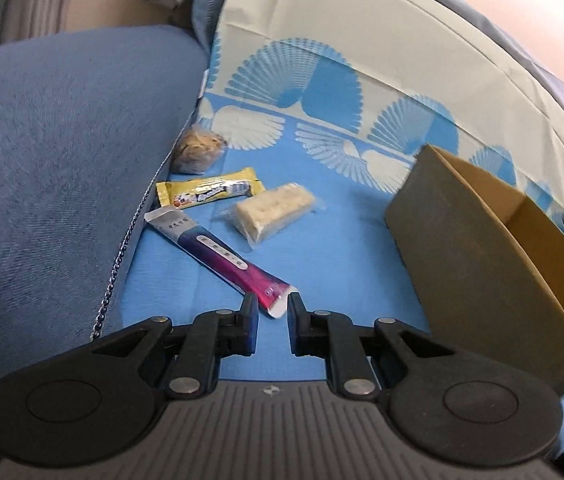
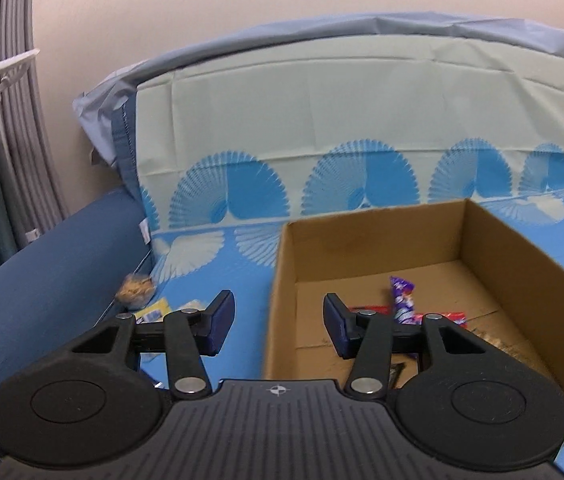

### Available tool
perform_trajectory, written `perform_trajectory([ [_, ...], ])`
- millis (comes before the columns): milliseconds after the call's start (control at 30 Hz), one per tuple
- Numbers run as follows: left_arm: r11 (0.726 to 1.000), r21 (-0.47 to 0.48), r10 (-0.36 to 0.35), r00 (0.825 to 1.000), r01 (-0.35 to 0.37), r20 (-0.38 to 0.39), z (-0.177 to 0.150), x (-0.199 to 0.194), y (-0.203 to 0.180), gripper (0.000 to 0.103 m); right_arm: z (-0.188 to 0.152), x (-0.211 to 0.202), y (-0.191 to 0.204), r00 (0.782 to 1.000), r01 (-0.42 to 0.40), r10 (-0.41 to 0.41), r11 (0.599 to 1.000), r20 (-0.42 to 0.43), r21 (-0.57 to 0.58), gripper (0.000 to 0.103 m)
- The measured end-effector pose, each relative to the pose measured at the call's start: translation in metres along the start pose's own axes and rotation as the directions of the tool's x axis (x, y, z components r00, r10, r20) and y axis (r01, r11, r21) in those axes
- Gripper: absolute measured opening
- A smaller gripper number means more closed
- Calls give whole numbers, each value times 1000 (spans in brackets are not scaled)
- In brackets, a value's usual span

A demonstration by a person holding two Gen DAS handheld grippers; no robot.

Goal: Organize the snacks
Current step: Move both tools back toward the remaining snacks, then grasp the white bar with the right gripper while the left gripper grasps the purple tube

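Left tongs (image 1: 273, 308) at stick packet (image 1: 218, 254) end, cardboard box (image 1: 473, 248) rim right

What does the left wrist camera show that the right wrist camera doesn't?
Only the left wrist view: the purple stick pack, its near end between the left gripper fingers. Only the right wrist view: the box's inside with a purple wrapper, and the empty right gripper. Both: the cardboard box, round snack, blue patterned cloth.
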State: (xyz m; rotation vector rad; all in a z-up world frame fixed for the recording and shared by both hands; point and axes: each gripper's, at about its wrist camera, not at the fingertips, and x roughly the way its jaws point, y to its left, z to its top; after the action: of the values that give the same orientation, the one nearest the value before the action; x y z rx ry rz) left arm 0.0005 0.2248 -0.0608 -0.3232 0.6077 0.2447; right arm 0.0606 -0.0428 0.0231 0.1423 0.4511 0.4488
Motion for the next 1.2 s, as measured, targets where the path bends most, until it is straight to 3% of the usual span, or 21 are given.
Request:
perform_trajectory([
  [67, 1000, -14, 10, 1000, -10, 10, 2, 10, -2, 23, -2, 2, 2, 1000, -5, 5, 1000, -14, -4, 52],
  [233, 998, -28, 52, 998, -51, 43, 2, 38, -9, 55, -7, 8, 11, 999, -20, 19, 999, -41, -32, 53],
  [300, 995, -20, 99, 994, -99, 51, 0, 49, -13, 79, -8, 9, 13, 998, -32, 30, 999, -47, -41, 55],
  [400, 992, -25, 127, 991, -127, 33, 1, 67, -16, 85, -10, 9, 18, 998, -44, 40, 997, -57, -56, 62],
  [667, 978, 21, 207, 978, -207, 9, 2, 92, -22, 85, -11, 16, 26, 994, -78, 71, 994, -88, -72, 69],
  [733, 969, 50, 242, 970, -242, 5, 1, 92, -23, 77, -12, 18, 29, 992, -85, 77, 993, -95, -78, 69],
  [800, 954, 81, 290, 957, -290, 10, 0, 90, -24, 51, -12, 19, 32, 992, -91, 82, 992, -99, -87, 69],
  [900, 944, 68, 324, 946, -324, 12, -2, 82, -19, 32, -14, 20, 36, 991, -98, 88, 990, -104, -99, 69],
  [1067, 923, -14, 384, 923, -384, 8, -3, 73, -8, 32, -16, 20, 45, 989, -117, 104, 986, -105, -120, 69],
  [1200, 921, -80, 383, 924, -382, -1, -1, 71, 3, 38, -11, 25, 50, 984, -146, 132, 983, -121, -115, 69],
])
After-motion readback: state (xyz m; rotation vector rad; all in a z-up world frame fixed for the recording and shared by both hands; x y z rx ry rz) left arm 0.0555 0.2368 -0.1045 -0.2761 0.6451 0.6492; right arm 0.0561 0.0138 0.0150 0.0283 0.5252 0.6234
